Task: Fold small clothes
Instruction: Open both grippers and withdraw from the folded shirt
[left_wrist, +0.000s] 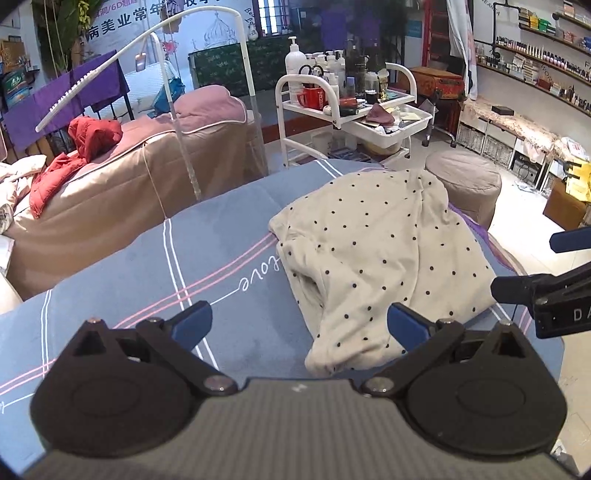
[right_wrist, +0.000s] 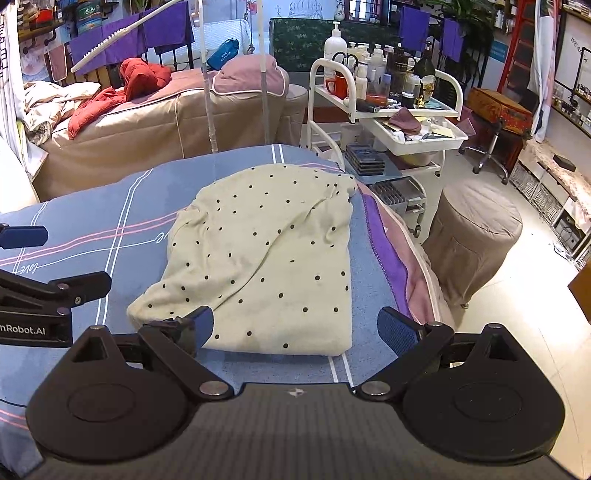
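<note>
Left gripper (left_wrist: 299, 326): held low over the bed (left_wrist: 147, 266), pointing forward along the sheet. Its 2 blue pads (left_wrist: 192, 325) spread wide, nothing between them. The right pad sits in front of the near edge of the garment (left_wrist: 373, 254); whether it touches the cloth cannot be told. The left pad is over bare sheet.

Right gripper (right_wrist: 297, 326): also low, level, facing the same way as the left. Fingers wide apart, holding nothing. Its left pad (right_wrist: 201, 325) overlaps the near-left corner of the garment (right_wrist: 266, 258); contact unclear. The right pad hangs past the bed edge, over floor.

The 2 grippers sit side by side: the right one shows at the right edge of the left wrist view (left_wrist: 546, 291), the left one at the left edge of the right wrist view (right_wrist: 44, 288).

Garment: cream with black dots, lying on the blue-grey striped sheet, toward the bed's right side. Rumpled, partly folded over itself, a thick rolled lobe at the near-left corner. Near edge straight in the right wrist view.

Beyond: second bed (left_wrist: 122, 177) with a red jacket (left_wrist: 77, 155), white trolley (right_wrist: 388, 110) crowded with bottles, round stool (right_wrist: 476, 229) right of the bed.
</note>
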